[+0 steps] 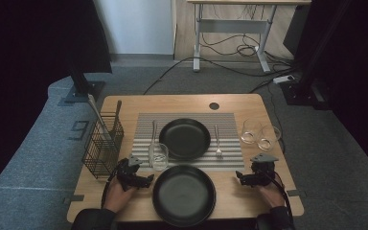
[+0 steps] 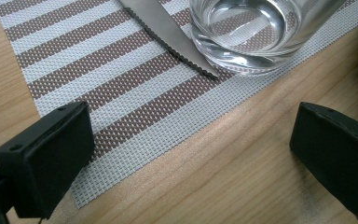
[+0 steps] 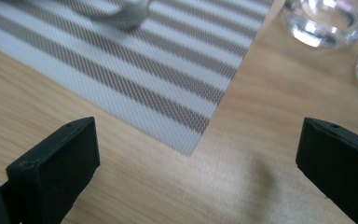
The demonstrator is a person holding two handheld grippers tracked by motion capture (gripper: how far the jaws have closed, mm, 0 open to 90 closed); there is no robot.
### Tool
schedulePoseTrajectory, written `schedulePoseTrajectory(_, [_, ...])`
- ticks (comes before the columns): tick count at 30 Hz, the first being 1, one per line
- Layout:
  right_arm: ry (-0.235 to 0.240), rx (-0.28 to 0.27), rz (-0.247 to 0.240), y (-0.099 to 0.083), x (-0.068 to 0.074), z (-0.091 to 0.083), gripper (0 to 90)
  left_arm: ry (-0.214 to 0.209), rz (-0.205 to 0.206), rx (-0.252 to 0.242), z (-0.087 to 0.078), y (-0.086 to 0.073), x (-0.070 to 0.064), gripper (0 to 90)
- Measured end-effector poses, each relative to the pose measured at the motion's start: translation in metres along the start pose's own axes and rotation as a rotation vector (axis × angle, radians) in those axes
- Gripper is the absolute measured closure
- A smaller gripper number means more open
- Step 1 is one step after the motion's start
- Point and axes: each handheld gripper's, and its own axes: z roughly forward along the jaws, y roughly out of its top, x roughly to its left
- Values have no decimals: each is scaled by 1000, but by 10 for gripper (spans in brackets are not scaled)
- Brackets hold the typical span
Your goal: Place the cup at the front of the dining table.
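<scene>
Now my left tongs (image 2: 191,154) hang released over the wooden surface (image 2: 242,186), just short of the striped woven placemat (image 2: 98,70), near the clear drinking glass (image 2: 261,32) touching the serrated steel knife (image 2: 168,32). My right tongs (image 3: 198,172) gape too, beside the mat's corner, with 2 clear tumblers (image 3: 326,21) beyond.

Two black plates sit on the desk (image 1: 124,103), one (image 1: 184,138) at its centre and one (image 1: 184,194) at six o'clock. Three glasses: one (image 1: 159,156) at eight o'clock, two (image 1: 250,130) (image 1: 268,137) at three o'clock. One knife (image 1: 153,139), one fork (image 1: 217,142), one wire basket (image 1: 102,143), one striped placemat (image 1: 230,158).
</scene>
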Motion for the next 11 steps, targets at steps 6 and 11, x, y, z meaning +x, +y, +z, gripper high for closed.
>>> schedulePoseTrajectory(6, [24, 14, 34, -9, -3, 6, 0, 0, 0, 0, 0, 0, 0, 0])
schedulePoseTrajectory(11, [27, 17, 42, -9, -4, 7, 0, 1, 0, 1, 0, 0, 0, 0])
